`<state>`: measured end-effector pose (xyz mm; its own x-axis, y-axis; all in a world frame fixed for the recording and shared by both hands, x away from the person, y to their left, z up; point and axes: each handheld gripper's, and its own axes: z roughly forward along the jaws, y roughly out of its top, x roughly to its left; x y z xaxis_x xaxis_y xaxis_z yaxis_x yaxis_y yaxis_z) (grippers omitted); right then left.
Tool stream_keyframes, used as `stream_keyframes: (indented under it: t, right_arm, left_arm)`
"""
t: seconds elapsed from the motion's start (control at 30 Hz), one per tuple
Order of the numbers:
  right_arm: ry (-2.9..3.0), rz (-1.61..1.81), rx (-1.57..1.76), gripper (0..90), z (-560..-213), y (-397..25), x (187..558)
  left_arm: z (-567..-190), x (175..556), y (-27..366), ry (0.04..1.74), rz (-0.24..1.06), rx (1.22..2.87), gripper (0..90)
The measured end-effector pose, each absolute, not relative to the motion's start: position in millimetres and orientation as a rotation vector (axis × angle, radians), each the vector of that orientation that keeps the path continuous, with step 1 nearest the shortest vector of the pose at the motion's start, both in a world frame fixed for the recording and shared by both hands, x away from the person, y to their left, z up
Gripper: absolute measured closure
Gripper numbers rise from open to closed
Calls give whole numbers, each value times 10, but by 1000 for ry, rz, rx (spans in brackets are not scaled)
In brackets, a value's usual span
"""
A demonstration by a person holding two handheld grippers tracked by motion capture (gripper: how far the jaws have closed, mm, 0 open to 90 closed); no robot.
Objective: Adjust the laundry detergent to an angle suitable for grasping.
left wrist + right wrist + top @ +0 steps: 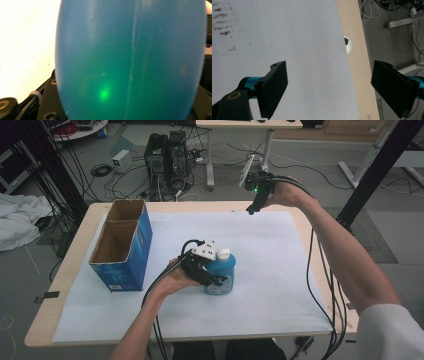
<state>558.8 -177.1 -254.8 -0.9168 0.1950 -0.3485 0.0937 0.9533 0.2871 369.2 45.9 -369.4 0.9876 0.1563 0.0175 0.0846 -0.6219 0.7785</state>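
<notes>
A blue plastic bottle (222, 275) with a white cap stands upright on the white sheet (270, 285) near the table's middle. My left gripper (212, 277) is shut on the bottle's body from its left side. In the left gripper view the blue bottle (130, 60) sits right against the camera, with a green light spot on it. My right gripper (252, 209) hangs open above the far edge of the table, right of centre. Its two black jaws (329, 90) stand wide apart over the sheet's edge and the bare wood, with nothing between them.
An open blue cardboard box (122, 245) stands on the left part of the sheet. The wooden table (300, 220) has a round cable hole (347, 44) near its far edge. Computer towers (167, 157), cables and desk legs crowd the floor beyond.
</notes>
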Motion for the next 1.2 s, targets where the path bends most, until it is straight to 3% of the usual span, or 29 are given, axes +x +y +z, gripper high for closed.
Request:
stream_keyframes:
  t: [0.4,1.2]
  right_arm:
    - [2734,367,199,132,-2587,-1719,5586]
    - [2731,364,186,133,-2576,-1701,5549]
  left_arm:
    - [-3694,3702,521,210,58,2231,348]
    - [-3579,3690,573,204,56,2296,295]
